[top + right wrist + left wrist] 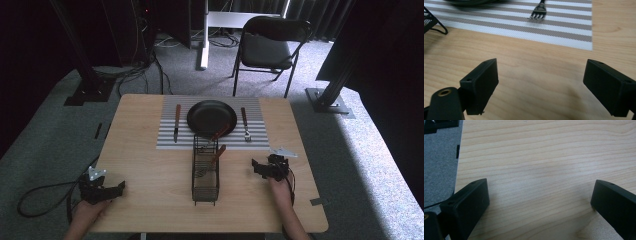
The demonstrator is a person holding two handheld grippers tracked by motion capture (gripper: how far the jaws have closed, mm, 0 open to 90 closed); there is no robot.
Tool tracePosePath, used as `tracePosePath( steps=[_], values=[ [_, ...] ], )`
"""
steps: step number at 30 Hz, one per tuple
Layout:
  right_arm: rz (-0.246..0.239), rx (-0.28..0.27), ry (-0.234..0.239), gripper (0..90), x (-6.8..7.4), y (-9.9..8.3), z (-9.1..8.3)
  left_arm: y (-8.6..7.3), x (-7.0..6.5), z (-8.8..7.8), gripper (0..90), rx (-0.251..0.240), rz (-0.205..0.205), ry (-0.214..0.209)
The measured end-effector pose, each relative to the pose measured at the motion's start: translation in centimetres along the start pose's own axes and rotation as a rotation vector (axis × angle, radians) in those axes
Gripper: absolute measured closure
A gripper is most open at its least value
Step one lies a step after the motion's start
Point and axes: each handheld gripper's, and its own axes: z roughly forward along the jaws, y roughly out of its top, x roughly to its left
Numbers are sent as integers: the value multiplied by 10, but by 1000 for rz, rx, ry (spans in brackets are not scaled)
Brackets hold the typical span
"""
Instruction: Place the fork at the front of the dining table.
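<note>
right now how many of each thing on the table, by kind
knife: 1
fork: 1
plate: 1
placemat: 1
wire basket: 1
brown-handled utensil in the basket: 1, kind unclear
grippers: 2, left, right
total: 8

A light wooden table (150,165) with rounded corners stands on grey carpet floor (50,135). Beyond its far edge sits a black folding chair (270,45) with a padded seat, facing the table. Dark curtains (320,15) hang along the back of the room. Black metal posts on flat base plates (85,92) rise at both sides, and loose black cables (125,75) trail across the carpet. Daylight falls brightly on the right-hand floor.
</note>
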Motion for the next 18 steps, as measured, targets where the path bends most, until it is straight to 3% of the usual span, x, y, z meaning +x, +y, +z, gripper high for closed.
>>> tracePosePath(
  steps=[12,18],
  values=[
    [-7,-13,-57,121,-5,-21,-23,0,0,0,16,0,0,0],
    [15,-27,-78,121,-6,-28,-34,0,0,0,17,0,0,0]
  ],
)
